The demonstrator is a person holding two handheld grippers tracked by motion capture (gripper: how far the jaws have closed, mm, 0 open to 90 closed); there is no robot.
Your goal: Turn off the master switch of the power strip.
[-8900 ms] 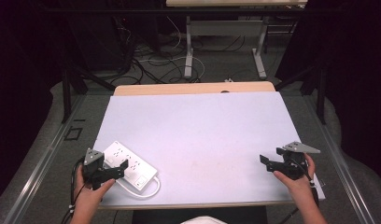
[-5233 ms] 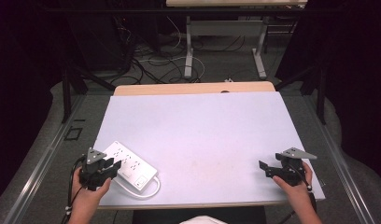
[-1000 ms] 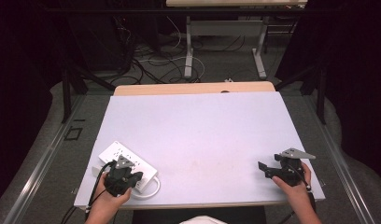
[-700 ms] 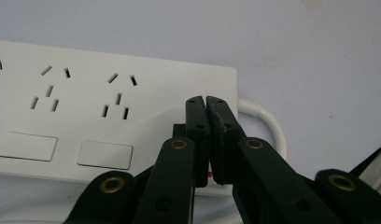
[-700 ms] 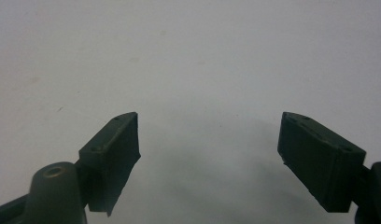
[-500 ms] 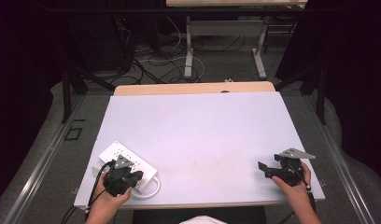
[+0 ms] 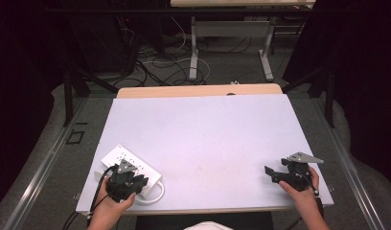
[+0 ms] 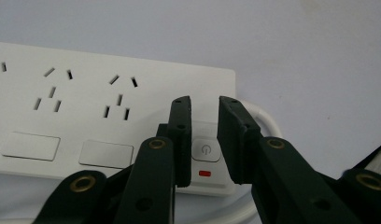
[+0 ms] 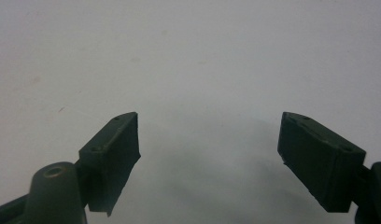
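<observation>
I have the left gripper (image 8: 205, 140) down over the cord end of the white power strip (image 7: 131, 165), which lies flat at the near left corner of the table (image 7: 208, 134), and its jaws are narrowed to a small gap that straddles the strip's power button (image 8: 206, 150) without clamping anything. The red mark (image 8: 205, 173) just below the button shows, but I cannot tell whether the button has been pressed, so I judge the pressing itself as what remains. My right gripper (image 9: 209, 154) idles well away from the strip near the opposite near corner, jaws spread wide and holding nothing.
</observation>
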